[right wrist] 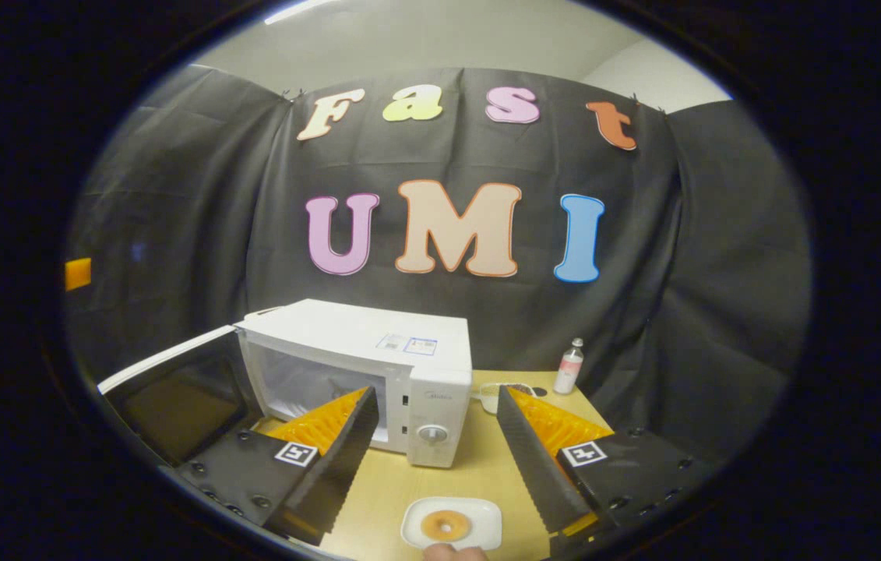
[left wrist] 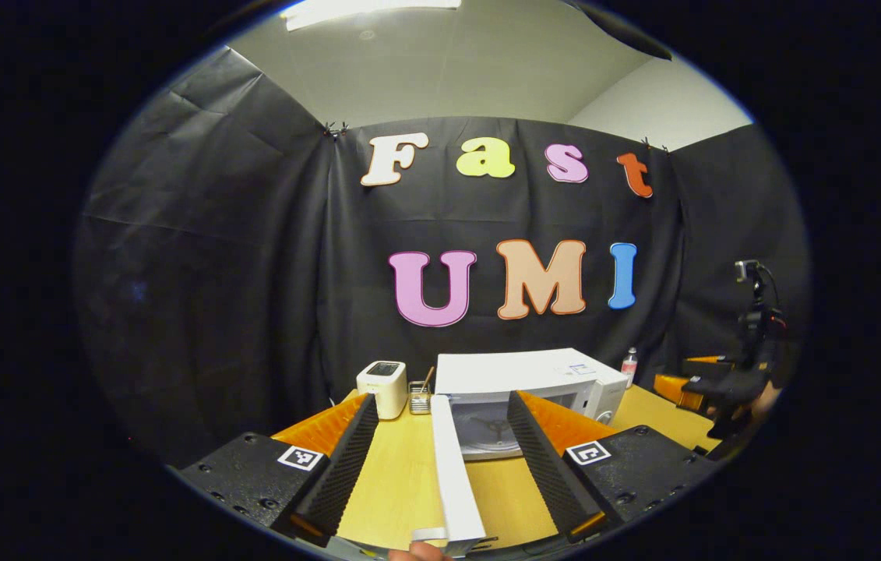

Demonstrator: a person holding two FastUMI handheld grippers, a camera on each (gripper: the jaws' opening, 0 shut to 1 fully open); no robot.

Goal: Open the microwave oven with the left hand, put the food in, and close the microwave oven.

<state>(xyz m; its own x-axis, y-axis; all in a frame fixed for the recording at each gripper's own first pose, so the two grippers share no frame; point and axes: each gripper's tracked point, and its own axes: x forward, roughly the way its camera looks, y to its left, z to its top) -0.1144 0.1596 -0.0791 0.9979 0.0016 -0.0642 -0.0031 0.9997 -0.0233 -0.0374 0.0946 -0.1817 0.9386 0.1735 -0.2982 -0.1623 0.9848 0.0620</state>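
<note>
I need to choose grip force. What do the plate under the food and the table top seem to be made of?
Plate: white, glossy, probably ceramic or hard plastic; it reflects light. Table: pale wood-look surface, matte, likely laminate; the grain is unclear.

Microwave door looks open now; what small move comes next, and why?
Probably lower the right gripper onto the plate holding the donut. The microwave door already stands open, the cavity looks bare, and the open gripper hangs just above the plate.
</note>
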